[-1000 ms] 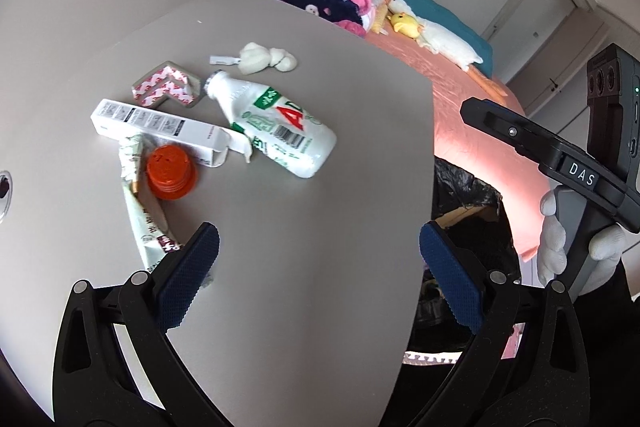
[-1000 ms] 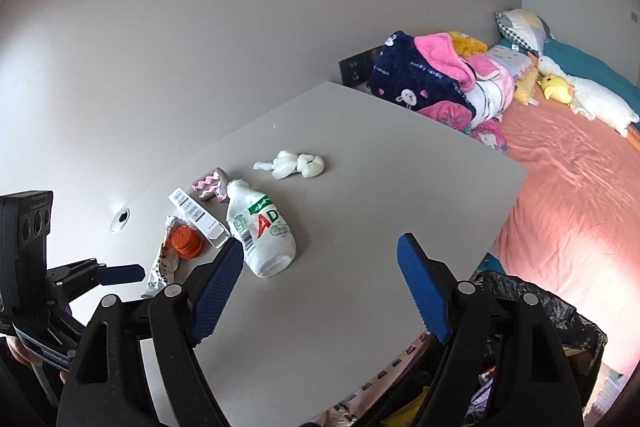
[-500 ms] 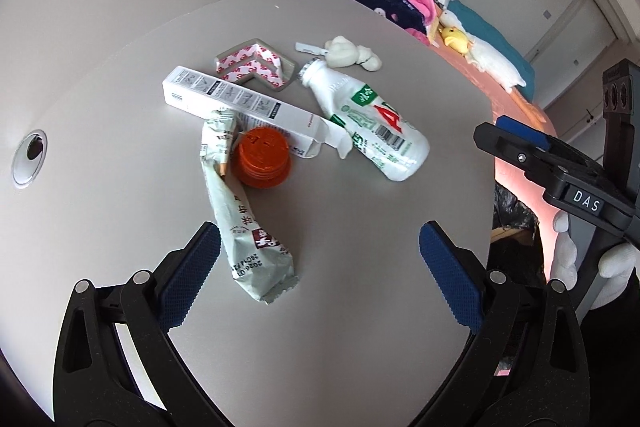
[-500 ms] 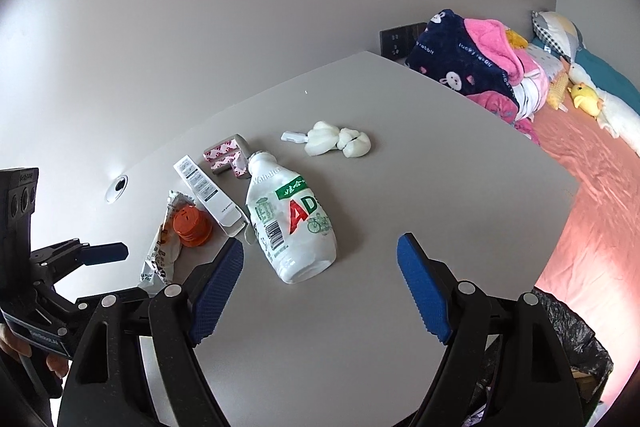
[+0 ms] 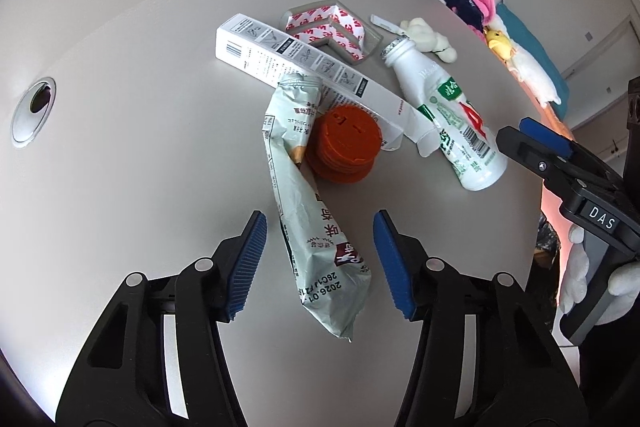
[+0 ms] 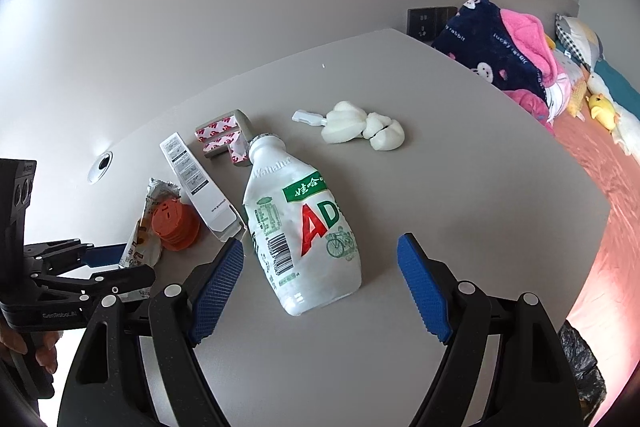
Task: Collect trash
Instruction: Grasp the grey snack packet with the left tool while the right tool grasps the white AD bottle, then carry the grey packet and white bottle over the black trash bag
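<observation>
Trash lies on a grey table (image 5: 120, 155). A pale green snack wrapper (image 5: 316, 227) lies between the open jaws of my left gripper (image 5: 318, 267), untouched. Beside it are an orange lid stack (image 5: 344, 145), a long white box (image 5: 304, 67), a red-and-white corner guard (image 5: 332, 29) and white foam pieces (image 5: 428, 37). A white AD bottle (image 6: 300, 231) lies on its side between the open jaws of my right gripper (image 6: 320, 287), untouched. The bottle also shows in the left wrist view (image 5: 448, 115).
A round cable hole (image 5: 34, 111) sits in the table at the left. A black trash bag (image 6: 580, 367) hangs off the table's right edge. A bed with blankets (image 6: 500, 47) and plush toys lies beyond the table.
Both grippers moved forward and down toward the trash. The left now straddles the wrapper with narrower jaws; the right now straddles the bottle.
</observation>
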Demonstrator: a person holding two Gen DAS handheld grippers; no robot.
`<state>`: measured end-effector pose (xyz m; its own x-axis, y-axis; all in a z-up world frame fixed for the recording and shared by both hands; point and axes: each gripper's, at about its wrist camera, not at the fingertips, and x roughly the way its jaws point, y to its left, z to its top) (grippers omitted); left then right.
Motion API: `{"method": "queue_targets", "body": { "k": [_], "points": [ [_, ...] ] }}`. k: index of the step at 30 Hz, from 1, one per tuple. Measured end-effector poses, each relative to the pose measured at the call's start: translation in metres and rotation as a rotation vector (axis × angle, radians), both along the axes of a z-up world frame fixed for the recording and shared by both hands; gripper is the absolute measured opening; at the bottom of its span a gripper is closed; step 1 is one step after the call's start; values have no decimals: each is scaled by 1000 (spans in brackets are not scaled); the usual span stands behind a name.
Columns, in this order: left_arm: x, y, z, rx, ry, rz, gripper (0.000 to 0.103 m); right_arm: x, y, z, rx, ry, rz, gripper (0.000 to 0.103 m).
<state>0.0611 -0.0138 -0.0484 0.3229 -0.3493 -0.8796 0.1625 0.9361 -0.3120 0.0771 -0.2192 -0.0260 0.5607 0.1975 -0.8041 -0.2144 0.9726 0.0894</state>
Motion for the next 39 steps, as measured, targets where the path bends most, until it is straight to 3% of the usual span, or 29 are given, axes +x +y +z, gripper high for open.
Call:
{"method": "queue_targets", "body": {
  "k": [13, 15, 16, 20, 22, 27, 39],
  "points": [
    [10, -2, -2, 107, -65, -24, 53, 31, 27, -36, -57, 47, 64, 79],
    [10, -2, -2, 119, -74, -18, 53, 31, 30, -40, -57, 62, 78, 70],
    [11, -2, -2, 112, -76, -9, 53, 31, 32, -42, -60, 70, 81, 60],
    [10, 6, -2, 73, -83, 38, 50, 28, 34, -43, -57, 55, 84, 54],
    [10, 7, -2, 68, -83, 46, 29, 28, 33, -43, -49, 54, 76, 53],
    [6, 15, -1, 21, -84, 78, 19, 26, 32, -37, -21, 54, 81, 48],
    [-4, 18, 36, -16, -174, 77, 18, 8, 22, 2, 19, -29, 68, 47]
  ]
}}
